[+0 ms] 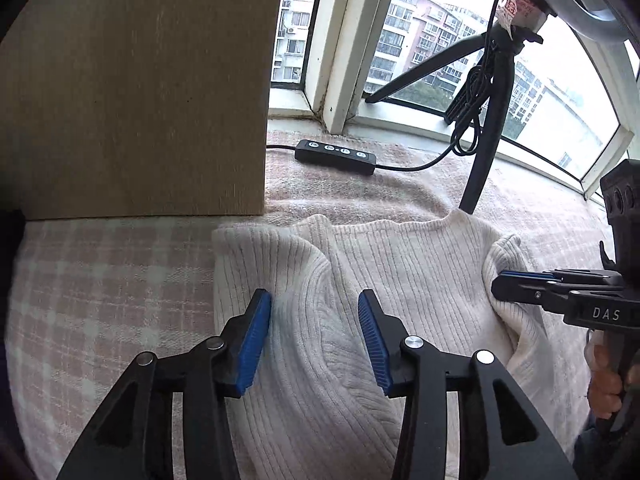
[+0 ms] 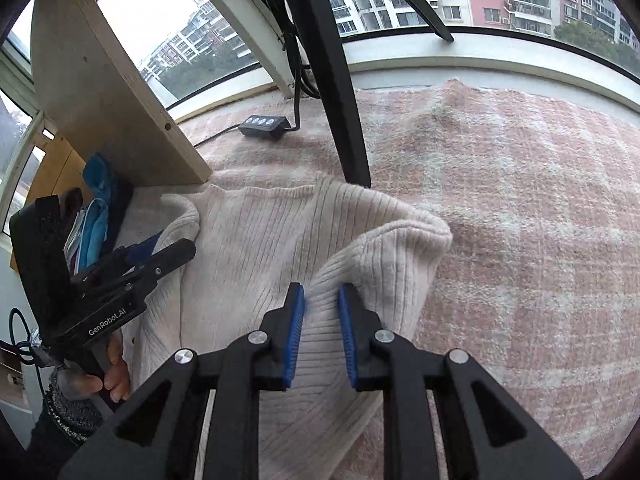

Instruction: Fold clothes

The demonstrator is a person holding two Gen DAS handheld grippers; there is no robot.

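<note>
We see a cream ribbed sweater (image 1: 400, 264) lying on the pink plaid blanket (image 1: 100, 280), just in front of the tripod leg (image 1: 486, 152). Our left gripper (image 1: 314, 338) hovers over the sweater's near left part, jaws spread, holding nothing. Our right gripper (image 2: 322, 334) has jaws narrowed around a raised sweater fold; whether they pinch it, we cannot tell.

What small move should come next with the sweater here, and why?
Probably close the left gripper on the sweater fold between its pads. Its jaws stand open over that raised left fold, while the right gripper already has the right fold between narrowly parted pads, so both sides could then be folded together.
</note>
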